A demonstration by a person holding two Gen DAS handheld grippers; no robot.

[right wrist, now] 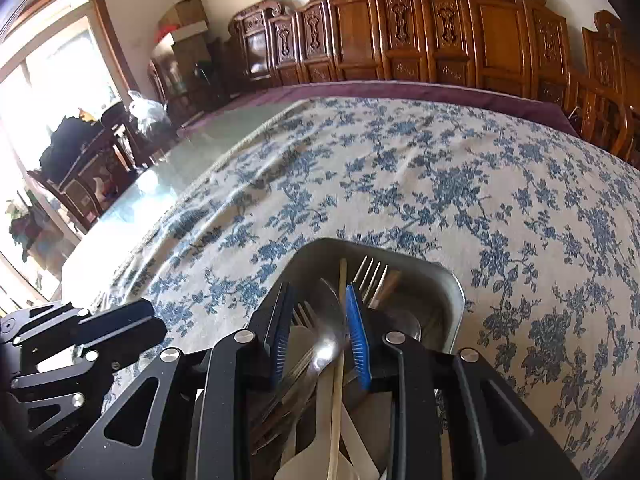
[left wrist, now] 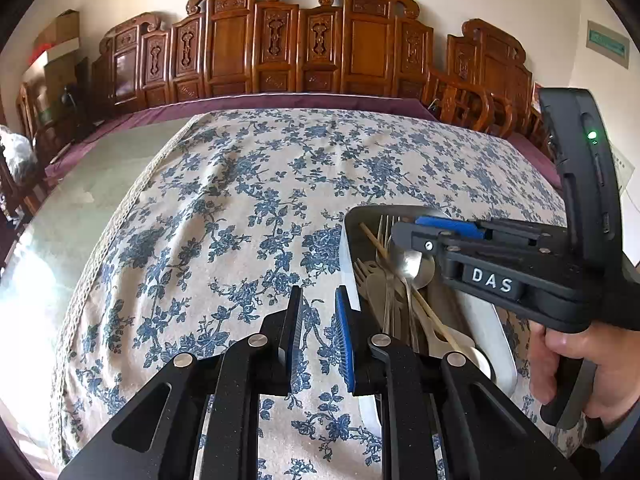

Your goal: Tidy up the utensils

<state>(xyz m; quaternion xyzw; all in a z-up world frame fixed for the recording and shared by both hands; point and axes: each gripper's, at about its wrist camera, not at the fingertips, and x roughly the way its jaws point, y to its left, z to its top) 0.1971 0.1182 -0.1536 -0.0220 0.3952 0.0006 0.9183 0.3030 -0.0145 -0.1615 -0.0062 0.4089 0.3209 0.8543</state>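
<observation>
A metal tray (right wrist: 456,292) on the floral tablecloth holds several utensils: a shiny metal spoon (right wrist: 328,316), a wooden chopstick (right wrist: 339,376), metal forks (right wrist: 372,276) and pale spoons and forks (right wrist: 300,344). My right gripper (right wrist: 320,332) reaches down into the tray, open, with the spoon bowl and chopstick lying between its blue pads, untouched by them. In the left wrist view it hovers (left wrist: 398,236) over the spoon (left wrist: 416,266), held by a hand (left wrist: 580,364). My left gripper (left wrist: 320,324) hangs over the cloth just left of the tray rim (left wrist: 349,248), jaws slightly apart, empty.
The blue-flowered tablecloth (left wrist: 240,200) covers most of the table; bare glass tabletop (left wrist: 92,184) shows on the left. Carved wooden chairs (left wrist: 280,48) line the far edge. A bright window (right wrist: 48,92) and cluttered furniture stand at the left.
</observation>
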